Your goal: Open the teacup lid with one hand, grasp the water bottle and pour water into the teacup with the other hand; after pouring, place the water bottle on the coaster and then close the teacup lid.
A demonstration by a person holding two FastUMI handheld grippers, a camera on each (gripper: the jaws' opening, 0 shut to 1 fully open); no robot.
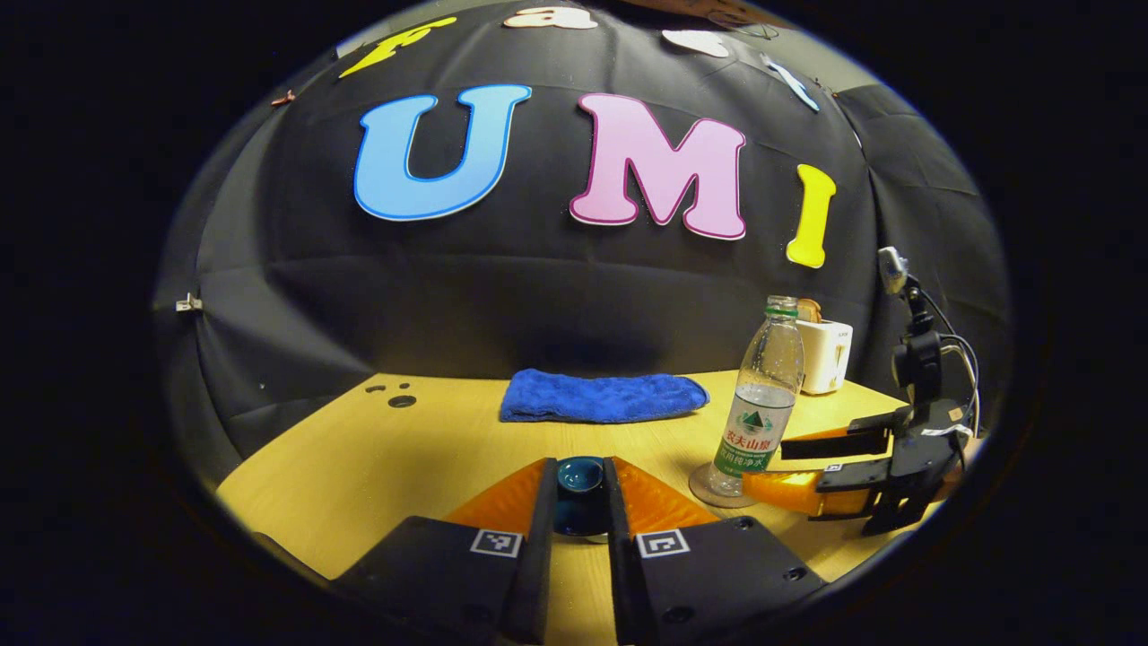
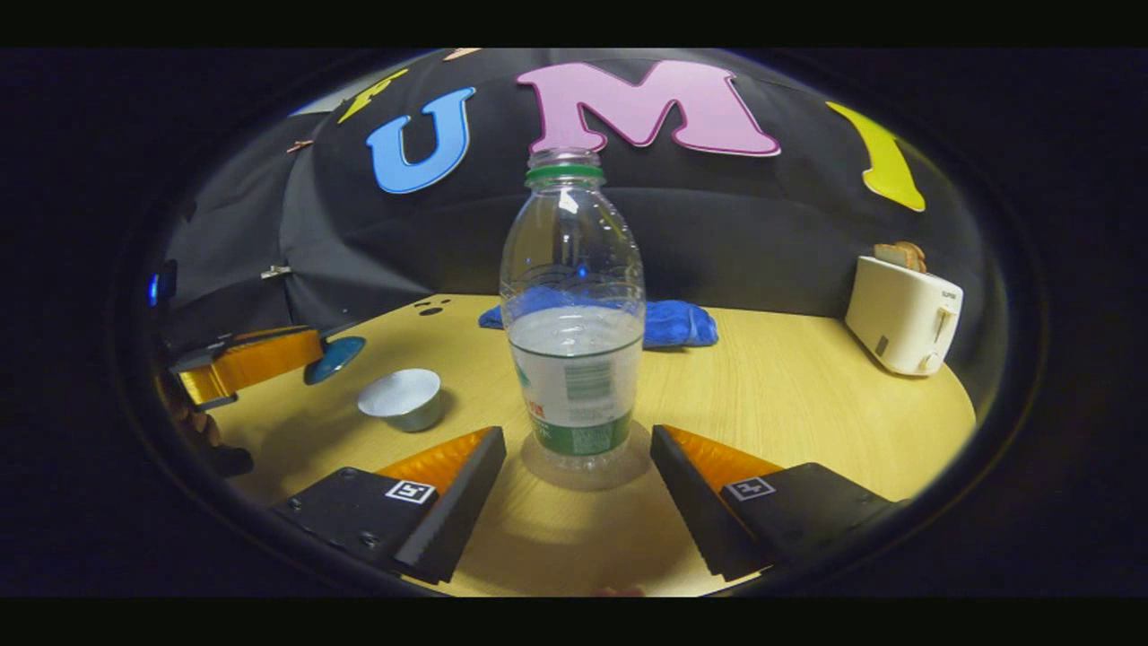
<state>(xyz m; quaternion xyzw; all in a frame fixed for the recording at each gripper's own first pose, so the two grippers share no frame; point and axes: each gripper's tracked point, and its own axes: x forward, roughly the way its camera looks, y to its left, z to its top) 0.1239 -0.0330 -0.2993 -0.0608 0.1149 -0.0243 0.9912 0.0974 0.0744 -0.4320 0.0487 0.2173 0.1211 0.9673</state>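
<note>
Table, blue cloth, toaster

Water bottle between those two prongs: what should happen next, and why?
Probably close the right gripper's jaws on the water bottle: they stand open on either side of it, not touching. The left gripper holds the lid off the teacup, which sits open, ready for pouring.

Readable marks from where I sit

I see printed characters on the water bottle label, and a small dark word on the toaster; square coded tags sit on my gripper fingers, bearing no letters.
</note>
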